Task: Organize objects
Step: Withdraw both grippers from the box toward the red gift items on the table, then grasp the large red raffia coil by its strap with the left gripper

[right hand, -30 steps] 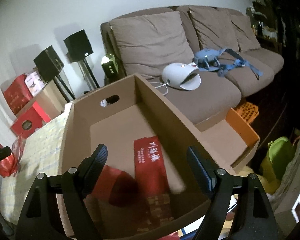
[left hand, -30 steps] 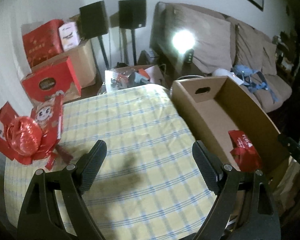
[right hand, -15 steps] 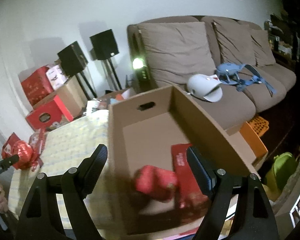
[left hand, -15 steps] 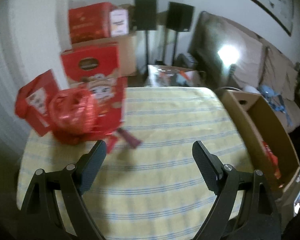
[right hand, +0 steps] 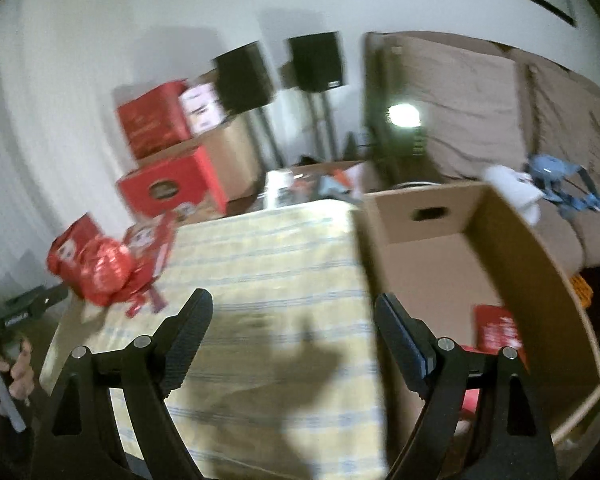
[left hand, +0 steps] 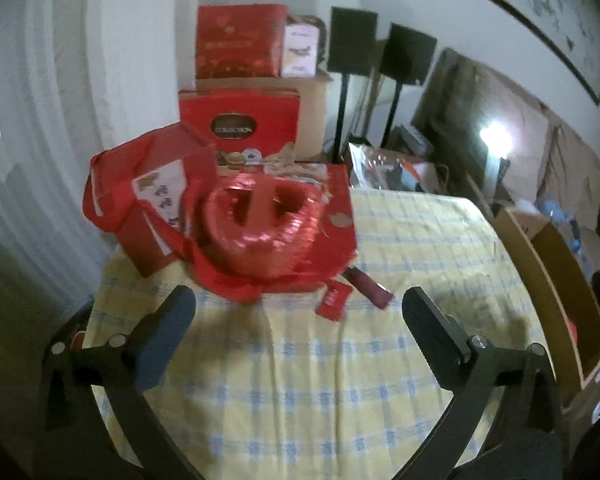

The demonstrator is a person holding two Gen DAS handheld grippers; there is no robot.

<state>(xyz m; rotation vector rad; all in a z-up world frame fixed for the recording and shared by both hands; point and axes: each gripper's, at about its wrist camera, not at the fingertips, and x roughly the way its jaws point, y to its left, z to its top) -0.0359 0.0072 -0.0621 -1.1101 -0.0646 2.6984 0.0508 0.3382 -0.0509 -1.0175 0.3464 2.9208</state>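
A shiny red foil heart box (left hand: 262, 226) lies on a heap of red gift bags (left hand: 156, 200) at the far left of the checked yellow tablecloth (left hand: 300, 380). My left gripper (left hand: 298, 312) faces that heap from just short of it, its jaws opening with nothing between them. A small dark red packet (left hand: 368, 286) and a red tag (left hand: 334, 299) lie beside the heap. In the right wrist view my right gripper (right hand: 292, 312) hangs open and empty over the table's right edge, beside the cardboard box (right hand: 540, 264). Red packets (right hand: 498, 326) lie in that box. The heap (right hand: 104, 266) shows far left.
Red gift boxes (left hand: 238, 120) and cardboard cartons stand behind the table, with two black speakers (left hand: 380, 46) on stands. A brown sofa (right hand: 500, 108) holds a white helmet and blue straps. A hand (right hand: 18, 372) holding the left gripper shows at the lower left of the right wrist view.
The left gripper has swung left from the box toward the red heap and spread wider. The right gripper has pulled back from inside the cardboard box toward the table, leaving red packets in it.
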